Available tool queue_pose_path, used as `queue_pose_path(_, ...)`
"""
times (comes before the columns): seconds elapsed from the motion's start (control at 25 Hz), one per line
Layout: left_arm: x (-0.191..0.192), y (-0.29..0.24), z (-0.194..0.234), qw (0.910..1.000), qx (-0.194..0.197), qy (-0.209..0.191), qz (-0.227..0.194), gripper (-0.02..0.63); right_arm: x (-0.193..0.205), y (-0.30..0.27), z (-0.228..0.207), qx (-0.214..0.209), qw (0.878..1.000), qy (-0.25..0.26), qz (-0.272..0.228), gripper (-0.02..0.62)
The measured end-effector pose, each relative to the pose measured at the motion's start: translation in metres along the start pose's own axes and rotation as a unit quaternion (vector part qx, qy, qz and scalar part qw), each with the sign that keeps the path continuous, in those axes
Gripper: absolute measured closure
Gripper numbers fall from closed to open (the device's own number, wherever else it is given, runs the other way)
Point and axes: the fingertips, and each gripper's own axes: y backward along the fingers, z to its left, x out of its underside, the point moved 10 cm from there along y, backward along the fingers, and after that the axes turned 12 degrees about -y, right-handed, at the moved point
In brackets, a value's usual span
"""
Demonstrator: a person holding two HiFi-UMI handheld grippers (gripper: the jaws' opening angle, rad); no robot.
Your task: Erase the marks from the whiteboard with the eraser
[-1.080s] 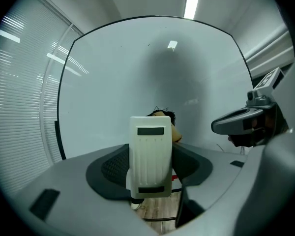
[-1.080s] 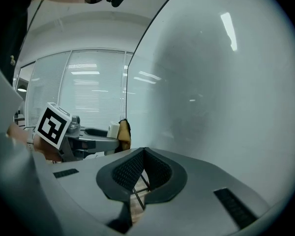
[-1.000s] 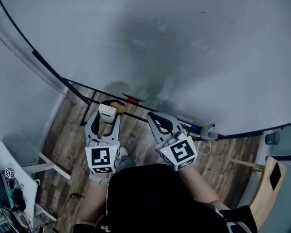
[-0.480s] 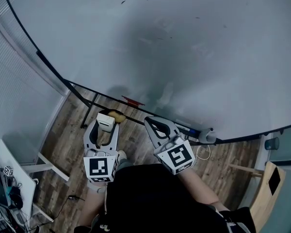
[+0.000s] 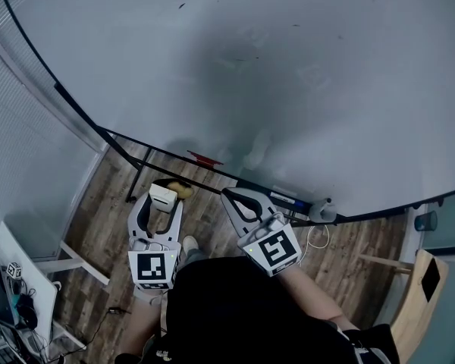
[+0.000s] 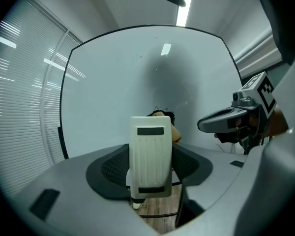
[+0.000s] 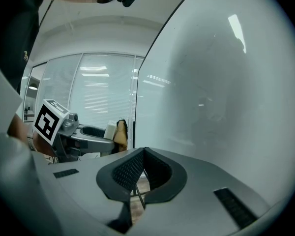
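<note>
Left gripper (image 5: 164,203) pinches the white eraser (image 5: 164,196) between its jaws, low in front of the whiteboard (image 5: 288,67), near its bottom edge. Right gripper (image 5: 230,196) is pressed together with nothing in it, also by the whiteboard's bottom edge. Faint dark marks (image 5: 246,56) sit mid-whiteboard, well above the eraser.

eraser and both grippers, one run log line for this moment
left gripper: shut on eraser | right gripper: shut, empty | eraser: held off the whiteboard, below its bottom edge | whiteboard: few faint marks
</note>
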Motion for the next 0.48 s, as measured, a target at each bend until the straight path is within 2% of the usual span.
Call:
queue_pose_path(0.24,0.002,0.001,-0.002,0.9998,0.016,0.014,-0.002,0.344,0.004,0.004,0.0,0.005,1.0,-0.003,0.007,0.568)
queue_pose_path(0.48,-0.005,0.003,-0.003,0.9999,0.011,-0.002,-0.009,0.344,0.006,0.011,-0.001,0.019,1.0,-0.012,0.01,0.568)
